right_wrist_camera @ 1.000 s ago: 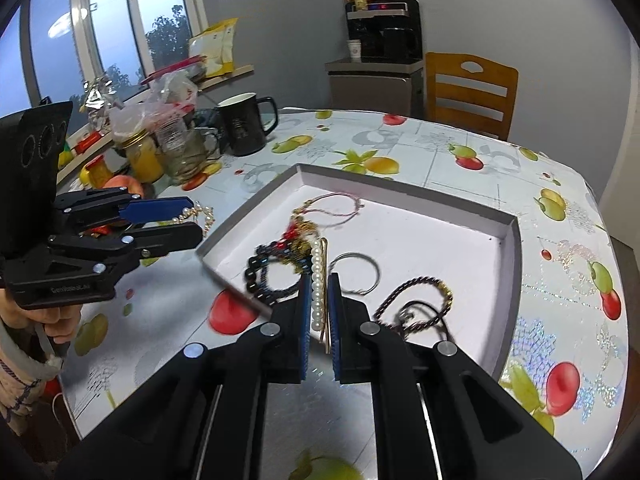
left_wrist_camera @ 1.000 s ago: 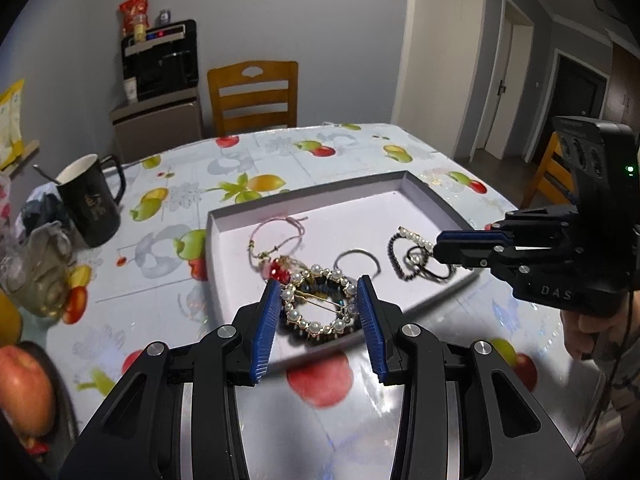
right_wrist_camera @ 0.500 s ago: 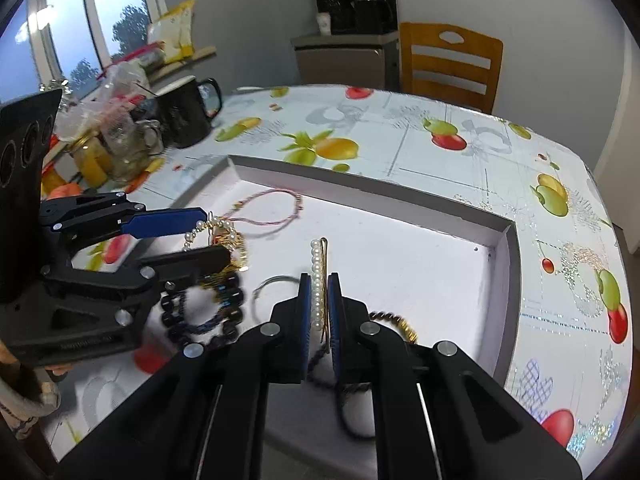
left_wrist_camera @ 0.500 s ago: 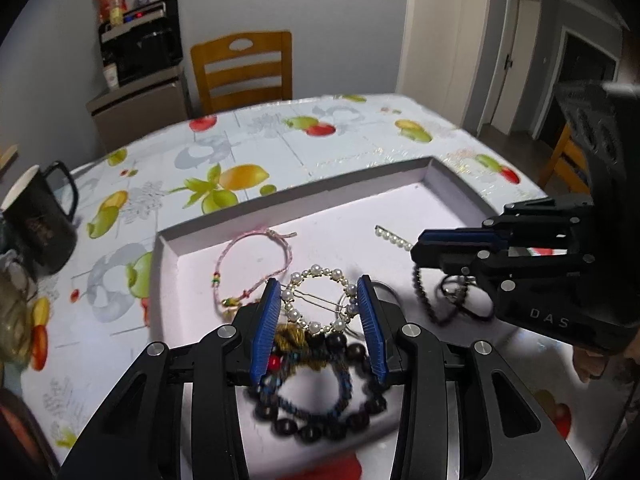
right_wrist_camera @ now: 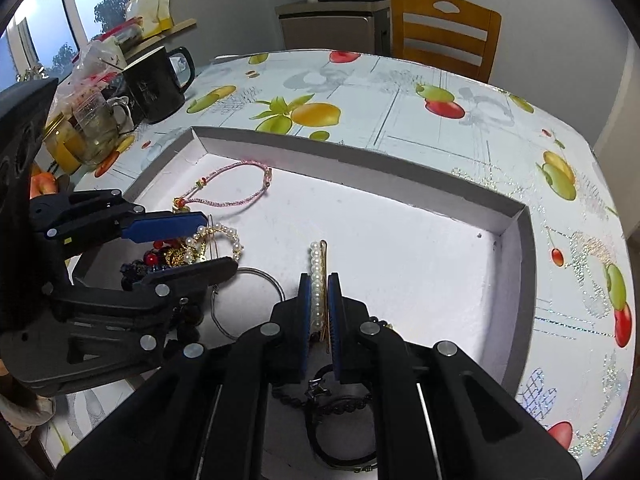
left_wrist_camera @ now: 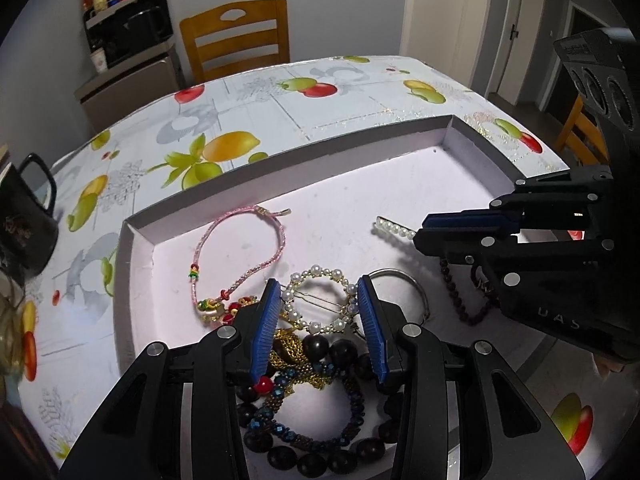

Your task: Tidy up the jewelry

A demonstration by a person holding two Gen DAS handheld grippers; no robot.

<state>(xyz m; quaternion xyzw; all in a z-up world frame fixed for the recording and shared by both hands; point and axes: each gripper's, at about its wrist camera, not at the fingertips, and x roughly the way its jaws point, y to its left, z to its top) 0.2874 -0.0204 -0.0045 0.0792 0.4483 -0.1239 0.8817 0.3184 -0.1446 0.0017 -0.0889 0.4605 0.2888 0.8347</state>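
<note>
Both claws are carrying clips over the tray [left_wrist_camera: 476,140]: the left gripper [left_wrist_camera: 318,312] is clamping the pearl ring clip [left_wrist_camera: 320,300], the right gripper [right_wrist_camera: 319,312] is pinching the pearl bar clip [right_wrist_camera: 318,276]; next, probably, lowering and releasing onto the bare floor ahead.

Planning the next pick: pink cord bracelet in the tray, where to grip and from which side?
Grip the pink cord bracelet on its bare far arc near the clasp, coming from above with the jaws across the cord. It lies flat as an open loop on the tray floor, and that end is clear. Its charm end sits against the jewelry pile, so I'd avoid that.
</note>
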